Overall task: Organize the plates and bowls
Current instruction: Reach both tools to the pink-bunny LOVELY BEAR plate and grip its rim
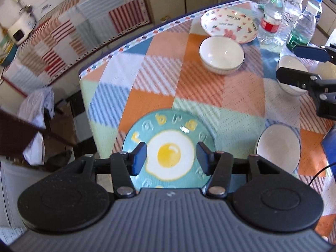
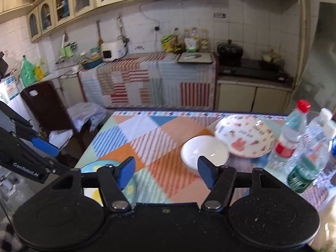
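A teal plate [image 1: 168, 124] with a fried-egg picture lies at the near edge of the table. My left gripper [image 1: 171, 157] hangs open above it and holds nothing. Further back stand a white bowl [image 1: 221, 55] and a pink-patterned plate [image 1: 229, 25]. A blue-rimmed bowl [image 1: 277, 147] sits to the right of the teal plate. My right gripper [image 1: 286, 63] is open over another white bowl [image 1: 292, 84]. In the right wrist view my right gripper [image 2: 166, 168] is open and empty, with the white bowl [image 2: 203, 151], the pink plate [image 2: 245, 138] and the teal plate [image 2: 92, 166] ahead of it.
Several water bottles [image 1: 273, 16] stand at the table's far right corner [image 2: 292, 138]. A dark chair [image 2: 48, 105] draped with cloth stands off the table's left side. The table's left edge [image 1: 94, 69] drops to the floor. A kitchen counter runs along the back wall.
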The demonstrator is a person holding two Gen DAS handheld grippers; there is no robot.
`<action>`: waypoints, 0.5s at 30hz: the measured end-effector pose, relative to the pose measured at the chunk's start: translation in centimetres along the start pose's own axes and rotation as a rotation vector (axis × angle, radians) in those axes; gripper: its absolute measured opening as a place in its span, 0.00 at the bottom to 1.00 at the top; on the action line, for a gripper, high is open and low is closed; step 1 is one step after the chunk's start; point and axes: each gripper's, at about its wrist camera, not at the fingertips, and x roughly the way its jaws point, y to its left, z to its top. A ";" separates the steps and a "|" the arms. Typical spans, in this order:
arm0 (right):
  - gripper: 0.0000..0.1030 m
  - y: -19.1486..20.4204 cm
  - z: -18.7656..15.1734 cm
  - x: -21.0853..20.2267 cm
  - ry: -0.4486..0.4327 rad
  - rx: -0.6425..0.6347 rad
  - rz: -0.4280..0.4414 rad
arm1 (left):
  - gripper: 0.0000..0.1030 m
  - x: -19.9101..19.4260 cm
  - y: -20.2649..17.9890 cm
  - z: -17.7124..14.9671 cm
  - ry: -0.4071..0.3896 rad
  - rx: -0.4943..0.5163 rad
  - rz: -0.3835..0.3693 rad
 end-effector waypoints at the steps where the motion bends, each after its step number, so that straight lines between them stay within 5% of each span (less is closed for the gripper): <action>1: 0.71 -0.5 0.1 0.2 -0.007 0.005 -0.008 | 0.54 0.3 -0.1 0.7 -0.004 0.002 -0.007; 6: 0.85 -3.2 0.9 2.2 -0.036 0.044 -0.037 | 0.61 3.0 0.0 5.2 -0.035 0.016 -0.038; 15: 0.85 -10.2 2.3 10.1 -0.021 0.280 -0.145 | 0.76 10.0 0.3 15.1 -0.142 0.012 -0.133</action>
